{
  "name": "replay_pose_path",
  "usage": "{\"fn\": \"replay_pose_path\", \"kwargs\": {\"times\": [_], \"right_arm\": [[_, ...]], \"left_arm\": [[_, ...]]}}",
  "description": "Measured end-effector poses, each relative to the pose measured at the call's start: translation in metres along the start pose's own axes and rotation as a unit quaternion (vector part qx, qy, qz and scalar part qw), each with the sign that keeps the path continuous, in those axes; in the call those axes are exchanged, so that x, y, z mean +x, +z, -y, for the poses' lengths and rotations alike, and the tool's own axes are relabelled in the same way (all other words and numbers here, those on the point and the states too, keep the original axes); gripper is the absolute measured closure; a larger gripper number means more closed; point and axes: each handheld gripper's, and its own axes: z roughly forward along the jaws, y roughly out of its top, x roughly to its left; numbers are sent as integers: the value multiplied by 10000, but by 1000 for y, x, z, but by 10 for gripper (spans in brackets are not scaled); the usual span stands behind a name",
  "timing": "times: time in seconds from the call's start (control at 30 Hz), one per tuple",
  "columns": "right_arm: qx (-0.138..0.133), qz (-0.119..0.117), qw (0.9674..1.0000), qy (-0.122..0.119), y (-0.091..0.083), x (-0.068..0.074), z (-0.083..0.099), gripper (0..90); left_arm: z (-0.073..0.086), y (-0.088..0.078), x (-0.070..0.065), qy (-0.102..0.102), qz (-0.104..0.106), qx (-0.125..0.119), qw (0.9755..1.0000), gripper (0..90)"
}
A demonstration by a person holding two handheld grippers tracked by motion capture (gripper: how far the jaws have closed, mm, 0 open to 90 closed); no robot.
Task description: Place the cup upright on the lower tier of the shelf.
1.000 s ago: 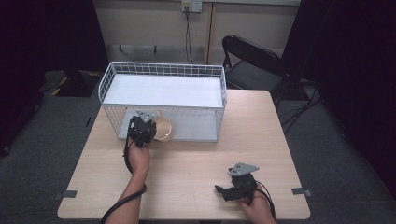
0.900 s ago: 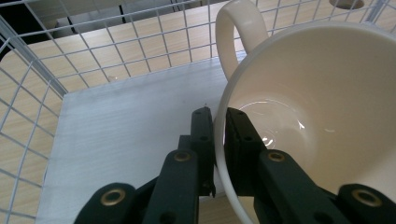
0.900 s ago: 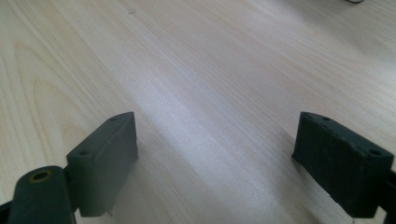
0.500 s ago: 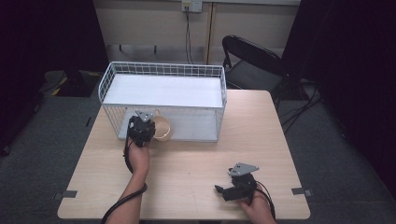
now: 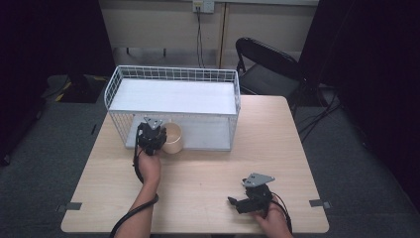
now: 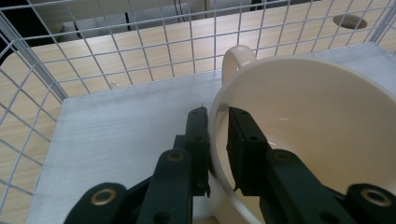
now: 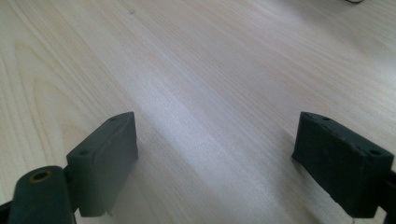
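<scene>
**Left grip on the cup easing at the rack**

Your left gripper (image 6: 215,122) straddles the wall of the cup (image 6: 317,140), one jaw outside and one inside. The jaws have just been opening slightly; a thin gap now shows at the rim, so the clamp reads as let go. The cup stands on the lower shelf of the wire rack (image 5: 173,94), at its front left edge. Judge the placement as made. Your right gripper (image 5: 251,200) rests spread wide on the table (image 5: 208,173), holding nothing.
</scene>
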Motion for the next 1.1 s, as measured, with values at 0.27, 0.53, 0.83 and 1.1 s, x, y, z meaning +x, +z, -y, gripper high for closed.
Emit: {"fn": "replay_pose_path", "kwargs": {"times": [0.27,0.53,0.83,1.1], "right_arm": [[-1,-1,10000,-1,0,0,0,129],[0,0,10000,0,0,0,0,129],[0,0,10000,0,0,0,0,129],[-1,1,10000,-1,0,0,0,129]], "left_arm": [[-5,-4,0,-110,69,-127,9998,644],[-10,-7,1,-268,320,-34,9991,505],[-13,-14,3,-331,630,188,9973,353],[-12,-21,8,-442,856,248,9950,282]]}}
